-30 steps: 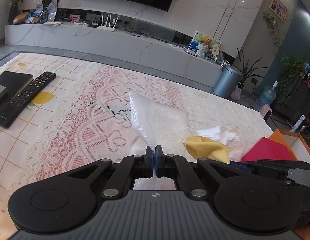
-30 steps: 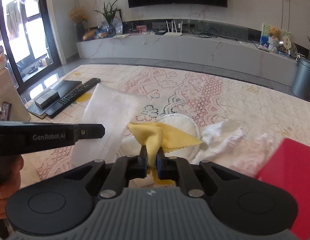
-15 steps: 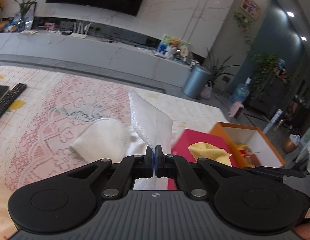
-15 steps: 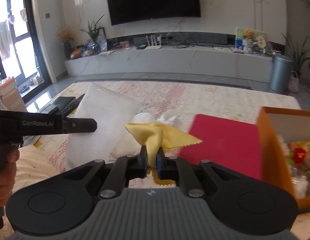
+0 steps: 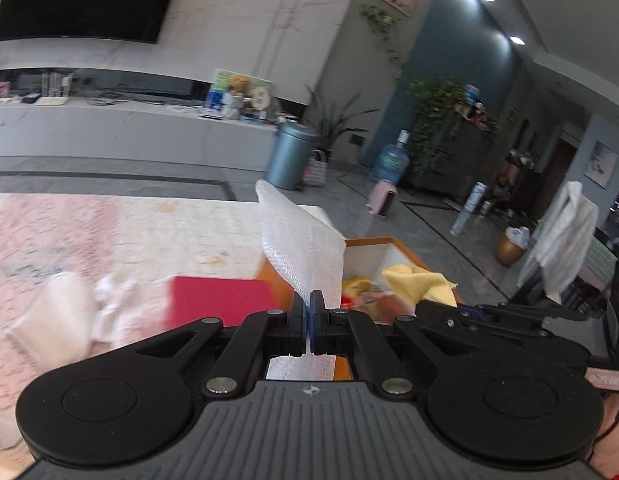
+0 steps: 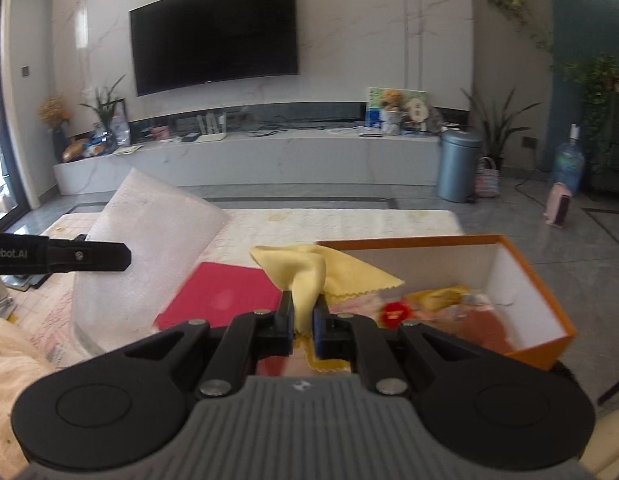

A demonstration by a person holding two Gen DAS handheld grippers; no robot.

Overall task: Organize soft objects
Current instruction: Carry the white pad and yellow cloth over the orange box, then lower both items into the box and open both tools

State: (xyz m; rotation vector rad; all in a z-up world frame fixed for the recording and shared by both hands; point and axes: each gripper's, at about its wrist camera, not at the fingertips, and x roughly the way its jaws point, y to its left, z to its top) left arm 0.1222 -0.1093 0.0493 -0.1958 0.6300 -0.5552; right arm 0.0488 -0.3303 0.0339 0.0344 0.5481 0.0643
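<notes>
- Open-topped orange cardboard box with white inner walls [image 6: 521, 276] serves as landmark; it is partly filled with soft items, among them yellow fabric and a small red flower shape. Space remains along its far white wall.
- Flat red rectangular lid [image 6: 225, 298] lies just beside the box's left wall, on the pink lace-patterned cloth over the table [image 5: 109, 224].
- Left gripper [image 5: 308, 320] clenched on a thin white bubble-textured foam sheet [image 5: 301, 248]. The sheet stands upright from the jaws, long axis vertical, upper edge curling left, in front of the box's near-left corner.
- Right gripper [image 6: 301, 320] pinches a soft yellow cloth with zigzag-cut edges [image 6: 329, 272], bunched at the jaws, one corner pointing right over the box's left rim.
- Left of the lid, blurred: a crumpled white cloth [image 5: 113, 304] and a pale folded piece.
</notes>
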